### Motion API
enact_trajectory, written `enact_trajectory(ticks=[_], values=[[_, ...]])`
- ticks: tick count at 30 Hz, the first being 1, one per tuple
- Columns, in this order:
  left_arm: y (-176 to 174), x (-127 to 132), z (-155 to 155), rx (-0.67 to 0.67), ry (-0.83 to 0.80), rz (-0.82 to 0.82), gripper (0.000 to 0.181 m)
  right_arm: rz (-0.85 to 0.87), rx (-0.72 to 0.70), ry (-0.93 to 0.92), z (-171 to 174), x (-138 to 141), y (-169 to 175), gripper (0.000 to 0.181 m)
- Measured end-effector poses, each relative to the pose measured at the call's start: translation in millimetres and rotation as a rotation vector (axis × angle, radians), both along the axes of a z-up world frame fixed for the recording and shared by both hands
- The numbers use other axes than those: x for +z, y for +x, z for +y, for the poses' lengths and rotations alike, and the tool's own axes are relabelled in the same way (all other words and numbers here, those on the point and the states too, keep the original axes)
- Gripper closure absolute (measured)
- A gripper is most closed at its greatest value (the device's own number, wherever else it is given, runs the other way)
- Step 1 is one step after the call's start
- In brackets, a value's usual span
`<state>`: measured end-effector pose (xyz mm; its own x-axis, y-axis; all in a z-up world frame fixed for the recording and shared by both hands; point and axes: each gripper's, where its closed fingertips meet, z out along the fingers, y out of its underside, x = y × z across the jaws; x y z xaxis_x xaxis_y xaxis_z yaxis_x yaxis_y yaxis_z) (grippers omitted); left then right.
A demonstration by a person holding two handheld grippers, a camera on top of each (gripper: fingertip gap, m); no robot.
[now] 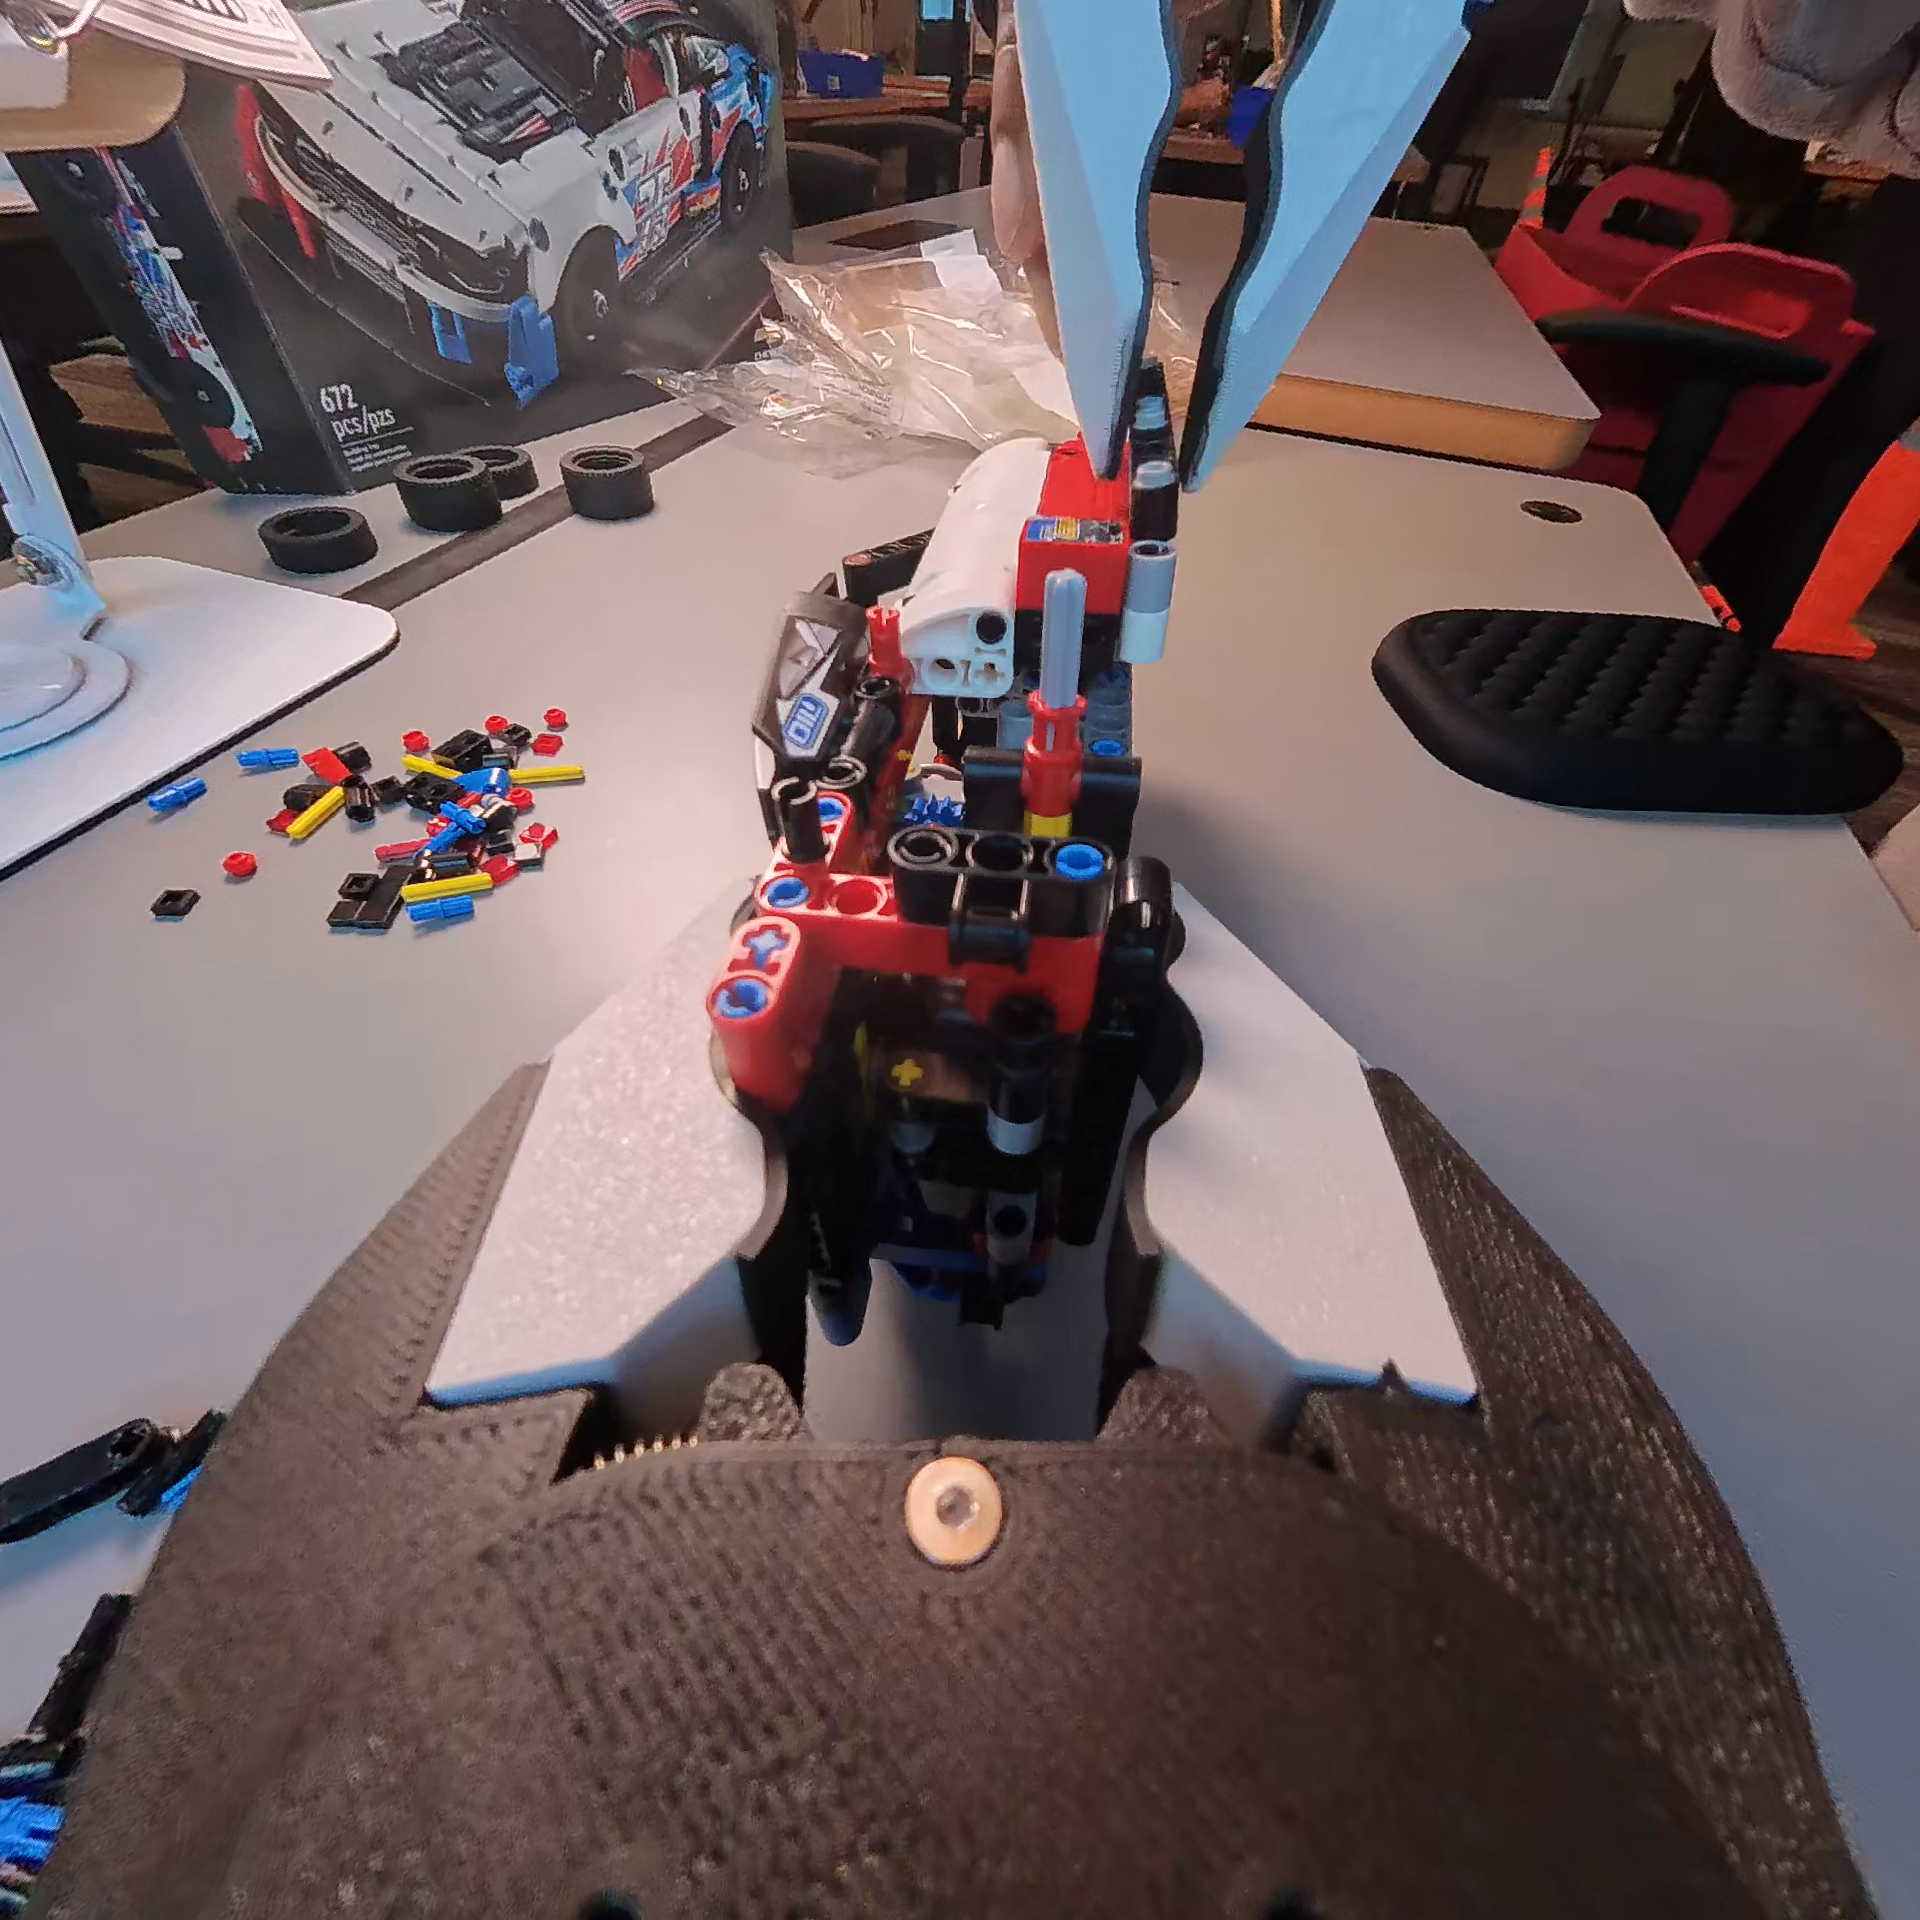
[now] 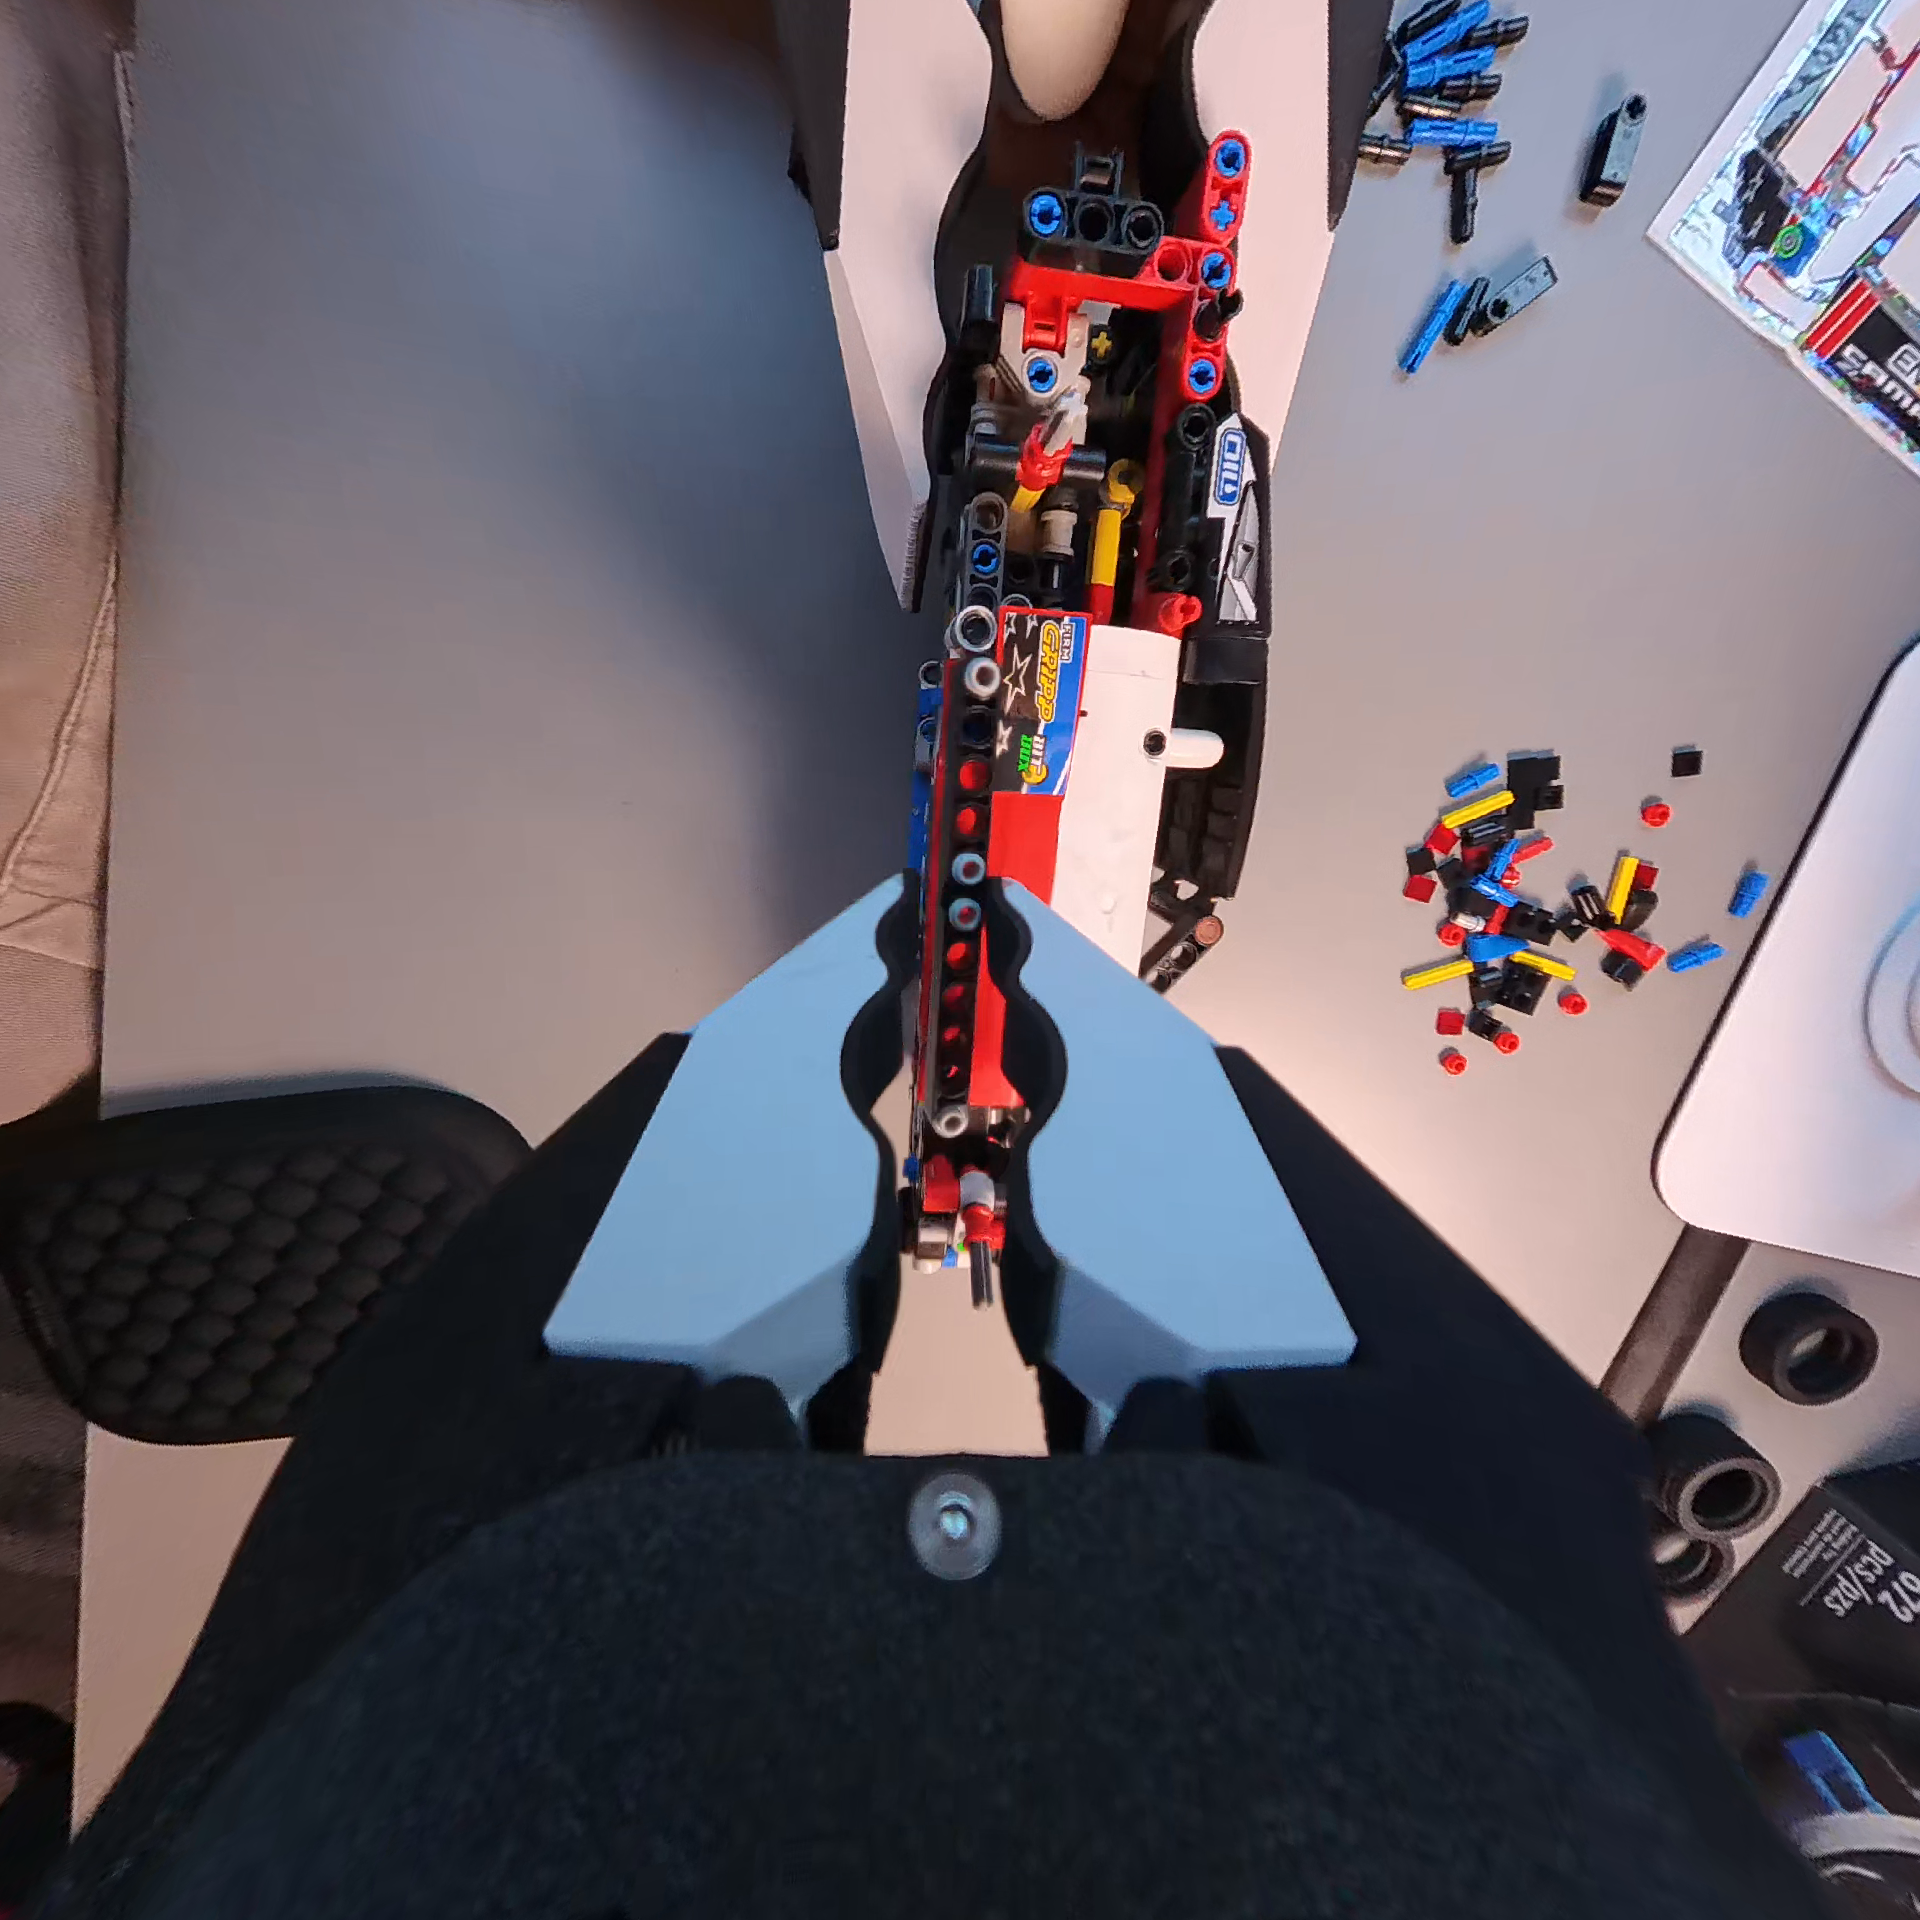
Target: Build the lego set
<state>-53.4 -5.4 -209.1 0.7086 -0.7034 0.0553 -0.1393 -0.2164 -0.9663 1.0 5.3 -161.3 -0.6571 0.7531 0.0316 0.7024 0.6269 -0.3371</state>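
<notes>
Item: your left gripper (image 1: pixel 951 1039) clamps the car frame (image 1: pixel 935 914); your right gripper (image 2: pixel 961 904) pinches its far end above the table (image 1: pixel 1455 935).

Instruction sheet (image 2: pixel 1808 208) cut by edge

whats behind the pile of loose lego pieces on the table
Behind the loose pieces lie four black tires, then the set's box. Whatever is behind the box is hidden.
</notes>
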Motion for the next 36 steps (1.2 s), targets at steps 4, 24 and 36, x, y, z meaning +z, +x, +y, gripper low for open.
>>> enact_trajectory(ticks=[4, 24, 36], values=[[-0.3, 0.0, 0.3, 0.0, -0.002, -0.005, 0.112, 0.017, 0.022, 0.005, -2.4, 2.9, -1.3, 0.165], [0.9, -0.2, 2.8, 0.007, -0.019, -0.007, 0.112, -0.062, 0.007, 0.118, 2.0, 1.2, -4.2, 0.177], [1.2, -0.5, 1.9, 0.002, -0.02, 0.002, 0.113, -0.104, -0.021, 0.025, -0.4, -4.0, -3.3, 0.177]])
